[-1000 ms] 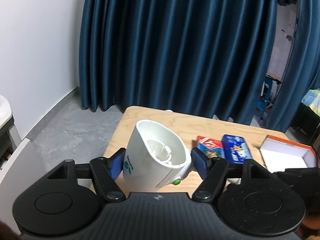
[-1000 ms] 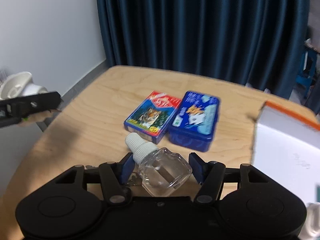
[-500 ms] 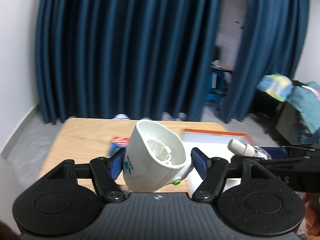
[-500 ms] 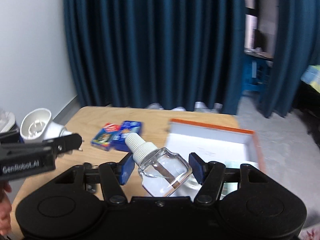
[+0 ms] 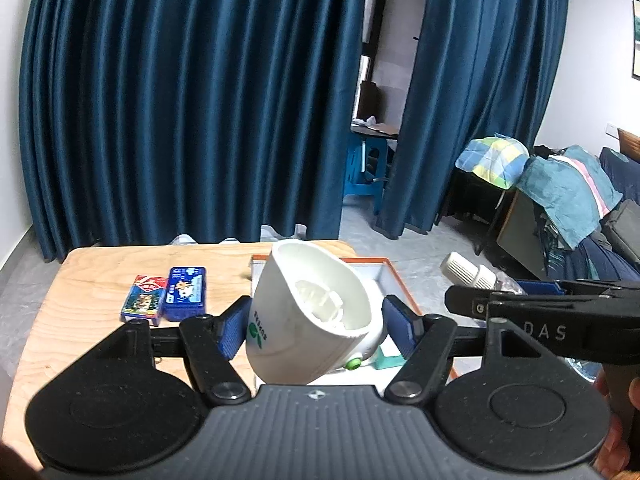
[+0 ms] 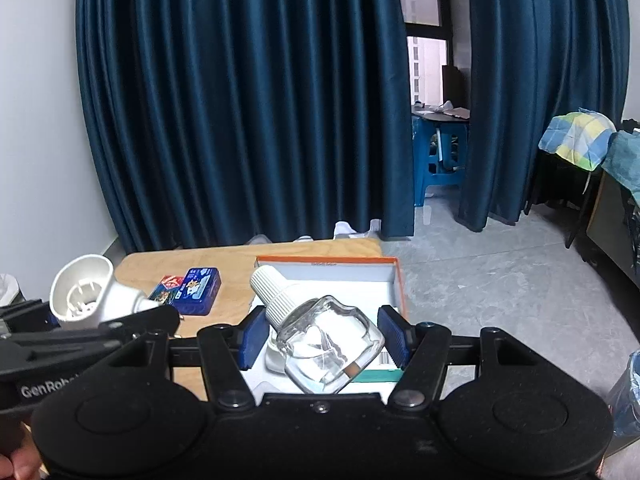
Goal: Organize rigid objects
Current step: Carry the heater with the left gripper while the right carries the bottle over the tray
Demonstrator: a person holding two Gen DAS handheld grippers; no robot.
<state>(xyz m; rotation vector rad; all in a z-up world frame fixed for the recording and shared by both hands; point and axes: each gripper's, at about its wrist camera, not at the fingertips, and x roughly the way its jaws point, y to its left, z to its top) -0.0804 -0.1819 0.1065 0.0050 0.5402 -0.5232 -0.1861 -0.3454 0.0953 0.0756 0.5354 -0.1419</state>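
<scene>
Clamping one white plastic vaporizer housing [image 5: 308, 312] between its blue pads [image 5: 231, 330], the left gripper [image 5: 316, 330] hangs above the near edge of a wooden table [image 5: 92, 280]; the housing is tilted, its open mouth facing up and away, with a green leaf mark and a small green button [image 5: 352, 363] on its side. The right gripper [image 6: 324, 338] is closed on one clear glass refill bottle [image 6: 330, 346] with a ribbed white cap [image 6: 274, 290], the cap leaning up and to the left. Both held things are in the air over one open white box with an orange rim [image 6: 394, 280], which sits at the right end of the table. Inside the box, partly hidden by the bottle, lies one teal-edged carton [image 6: 378, 376]. Two small flat tins lie side by side on the bare wood left of the box, touching or nearly so: one red with a tiger picture [image 5: 145, 298], one blue [image 5: 186, 292]. Each gripper shows in the other's view, the left gripper off to the left in the right wrist view. Two dark blue curtain panels [image 5: 180, 100] hang behind the table, a gap between them, and one blue stool [image 6: 440, 160] stands in that gap.
</scene>
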